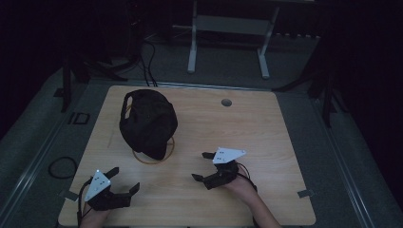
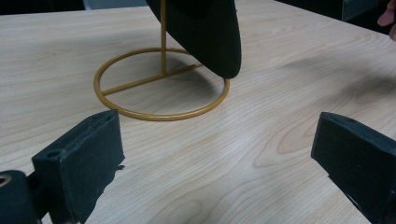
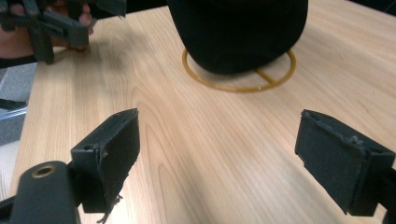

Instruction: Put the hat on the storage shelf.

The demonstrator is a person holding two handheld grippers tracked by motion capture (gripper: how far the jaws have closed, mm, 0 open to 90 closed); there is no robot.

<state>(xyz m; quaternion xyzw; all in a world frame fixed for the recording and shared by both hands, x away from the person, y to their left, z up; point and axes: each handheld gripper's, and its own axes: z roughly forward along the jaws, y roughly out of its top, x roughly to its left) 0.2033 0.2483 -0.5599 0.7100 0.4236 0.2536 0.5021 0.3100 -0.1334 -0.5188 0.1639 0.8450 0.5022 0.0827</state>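
Observation:
A black cap (image 1: 147,122) hangs on a gold wire stand (image 1: 167,151) with a ring base, at the table's left middle. In the left gripper view the cap's brim (image 2: 205,32) dips over the ring base (image 2: 159,114). The right gripper view has the cap (image 3: 238,32) over the ring (image 3: 233,87) ahead. My left gripper (image 1: 125,179) rests open near the front left corner, nothing between its jaws. My right gripper (image 1: 202,166) sits open at the front centre-right, jaws wide and empty, pointing left toward the stand.
The wooden table (image 1: 266,142) has a round cable hole (image 1: 226,102) near its far edge. Tape marks sit at the front corners (image 1: 304,193). A white desk frame (image 1: 228,28) stands on the floor beyond. A black cable loop (image 1: 62,167) lies on the floor at left.

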